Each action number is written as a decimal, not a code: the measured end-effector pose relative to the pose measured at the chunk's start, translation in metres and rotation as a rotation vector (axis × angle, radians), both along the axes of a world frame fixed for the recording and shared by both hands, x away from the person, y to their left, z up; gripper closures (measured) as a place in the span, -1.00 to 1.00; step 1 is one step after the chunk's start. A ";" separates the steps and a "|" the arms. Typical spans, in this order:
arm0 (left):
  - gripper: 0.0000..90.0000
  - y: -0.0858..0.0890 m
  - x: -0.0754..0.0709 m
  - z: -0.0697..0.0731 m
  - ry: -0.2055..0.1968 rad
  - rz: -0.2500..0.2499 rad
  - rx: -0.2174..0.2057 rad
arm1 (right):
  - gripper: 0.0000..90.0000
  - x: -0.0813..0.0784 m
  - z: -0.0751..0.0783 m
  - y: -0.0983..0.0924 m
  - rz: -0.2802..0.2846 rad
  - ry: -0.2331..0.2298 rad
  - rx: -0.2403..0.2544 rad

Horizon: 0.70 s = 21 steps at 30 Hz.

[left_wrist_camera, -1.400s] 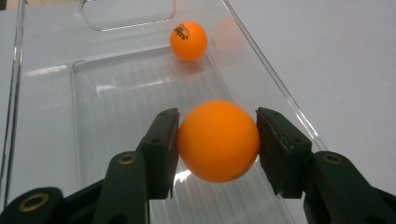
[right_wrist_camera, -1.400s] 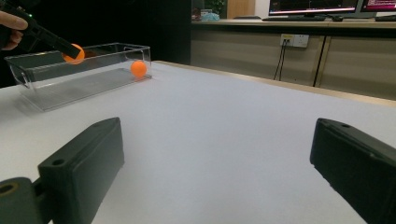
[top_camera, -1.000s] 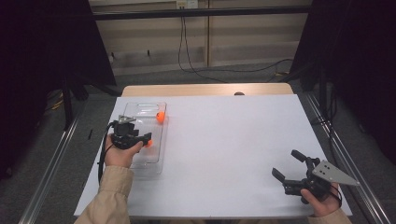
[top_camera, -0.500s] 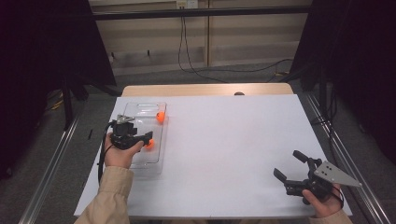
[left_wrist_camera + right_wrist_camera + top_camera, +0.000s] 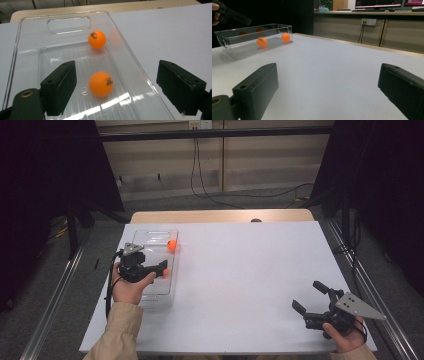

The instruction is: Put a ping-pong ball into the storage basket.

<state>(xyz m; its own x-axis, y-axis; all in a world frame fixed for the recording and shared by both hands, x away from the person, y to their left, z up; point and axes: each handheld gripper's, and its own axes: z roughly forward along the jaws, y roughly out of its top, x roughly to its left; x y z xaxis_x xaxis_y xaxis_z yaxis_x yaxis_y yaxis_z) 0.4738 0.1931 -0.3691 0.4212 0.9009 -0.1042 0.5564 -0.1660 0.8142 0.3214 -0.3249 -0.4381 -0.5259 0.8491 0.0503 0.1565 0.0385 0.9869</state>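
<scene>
We count two orange balls, one clear tray, two grippers. At nine o'clock on the white worktop (image 5: 240,285) lies the clear tray (image 5: 30,45), long and see-through, with a handle slot at its far end. Its near end is cut off in the left gripper view. The near ball (image 5: 101,84) rests on the ribbed tray floor; the far ball (image 5: 97,39) sits at twelve o'clock from it, by the handle end. Both are glossy orange with small dark print, too small to read. The left gripper (image 5: 141,268) hangs over the tray; its jaws have just been opening and stand apart, the near ball loose between them. At five o'clock the right gripper (image 5: 311,298) has jaws wide apart, empty.
</scene>
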 end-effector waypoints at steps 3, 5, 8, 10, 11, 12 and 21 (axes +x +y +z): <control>-0.69 -0.001 -0.003 0.000 -0.018 -0.008 -0.007 | -0.94 0.000 0.000 0.000 0.003 0.002 0.004; -0.74 -0.001 -0.004 -0.001 -0.024 -0.006 -0.018 | -0.94 0.000 0.000 -0.001 0.003 -0.005 0.002; -0.77 -0.001 -0.006 -0.003 -0.031 -0.007 -0.026 | -0.94 -0.001 0.000 -0.002 -0.005 -0.004 0.004; -0.77 -0.001 -0.007 -0.003 -0.042 -0.004 -0.028 | -0.94 -0.001 0.000 -0.002 -0.002 -0.002 0.003; -0.78 -0.001 -0.007 -0.003 -0.044 -0.003 -0.035 | -0.94 -0.001 0.000 -0.002 -0.001 0.001 0.002; -0.79 -0.001 -0.008 -0.003 -0.047 0.000 -0.042 | -0.94 -0.001 0.000 -0.002 0.000 -0.001 0.000; -0.90 -0.001 -0.015 -0.004 -0.078 -0.024 -0.048 | -0.94 -0.001 0.000 -0.002 0.002 -0.002 -0.003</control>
<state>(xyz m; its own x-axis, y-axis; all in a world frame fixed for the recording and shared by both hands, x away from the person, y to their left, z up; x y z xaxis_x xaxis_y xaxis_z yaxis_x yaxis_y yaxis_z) 0.4587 0.1924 -0.3727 0.4509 0.8854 -0.1130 0.4876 -0.1384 0.8620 0.3208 -0.3265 -0.4382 -0.5276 0.8482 0.0473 0.1549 0.0413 0.9871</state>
